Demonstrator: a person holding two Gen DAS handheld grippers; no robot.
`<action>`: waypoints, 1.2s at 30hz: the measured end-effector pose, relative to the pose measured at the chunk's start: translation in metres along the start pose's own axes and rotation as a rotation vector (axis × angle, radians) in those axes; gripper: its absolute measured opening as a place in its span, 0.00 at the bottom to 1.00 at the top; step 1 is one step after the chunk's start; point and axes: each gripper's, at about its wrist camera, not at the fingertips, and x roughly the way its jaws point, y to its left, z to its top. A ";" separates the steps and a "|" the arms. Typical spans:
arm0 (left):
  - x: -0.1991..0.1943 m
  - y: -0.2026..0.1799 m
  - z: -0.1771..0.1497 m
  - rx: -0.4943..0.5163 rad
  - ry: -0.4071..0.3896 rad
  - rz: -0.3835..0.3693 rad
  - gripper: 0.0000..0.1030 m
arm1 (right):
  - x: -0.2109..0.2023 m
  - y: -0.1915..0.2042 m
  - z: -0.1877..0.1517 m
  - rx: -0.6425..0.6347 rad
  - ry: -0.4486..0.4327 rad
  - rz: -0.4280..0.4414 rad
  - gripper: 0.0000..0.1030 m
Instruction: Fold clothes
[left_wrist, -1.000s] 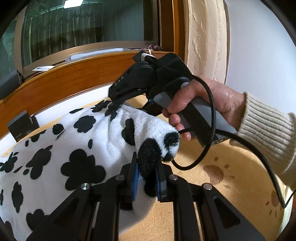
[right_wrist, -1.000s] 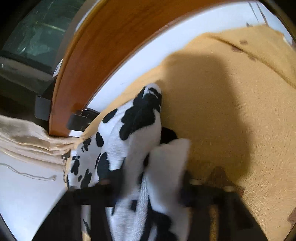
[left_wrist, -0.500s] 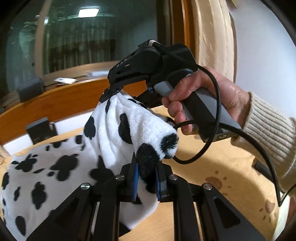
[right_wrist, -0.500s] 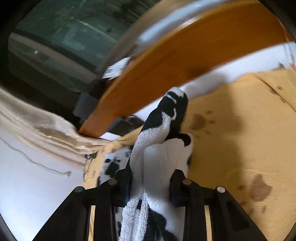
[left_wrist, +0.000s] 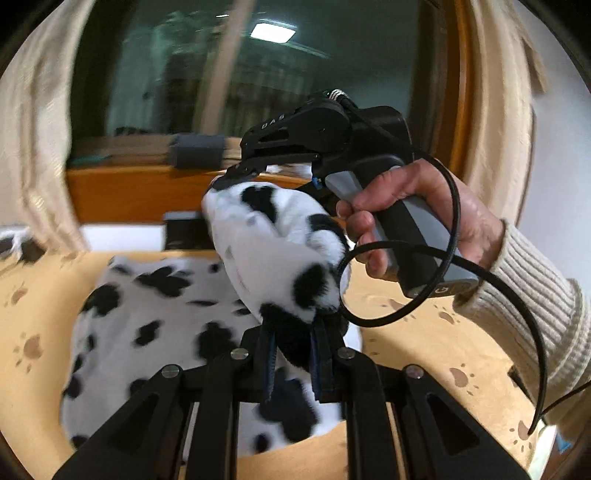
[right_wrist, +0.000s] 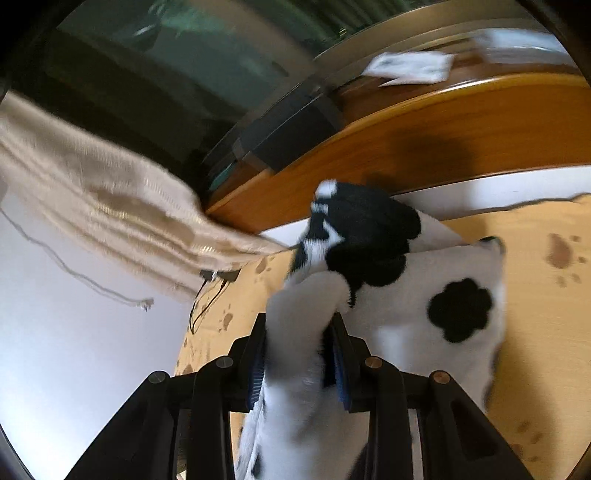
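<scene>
While both pairs of fingers, left and right, pinch the fluffy white black-spotted fleece garment lifted above the tan paw-print bedspread, keep the 2 corners level, taut

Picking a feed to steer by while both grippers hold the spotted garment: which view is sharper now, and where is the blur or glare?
Left wrist view: the fingers and the right gripper are fairly crisp; the curtain smears, and a ceiling light glares in the window.
Right wrist view: softer overall, with curtain and headboard streaked; only the spotted garment near the fingers reads clearly.
</scene>
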 end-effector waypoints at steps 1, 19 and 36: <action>-0.002 0.011 -0.002 -0.027 0.006 0.007 0.16 | 0.013 0.009 -0.004 -0.015 0.015 -0.003 0.31; 0.018 0.113 -0.043 -0.455 0.204 -0.229 0.21 | 0.021 0.015 -0.059 -0.239 -0.057 -0.197 0.78; -0.018 0.165 -0.008 -0.563 0.197 -0.277 0.73 | 0.013 0.082 -0.313 -1.364 -0.437 -0.641 0.78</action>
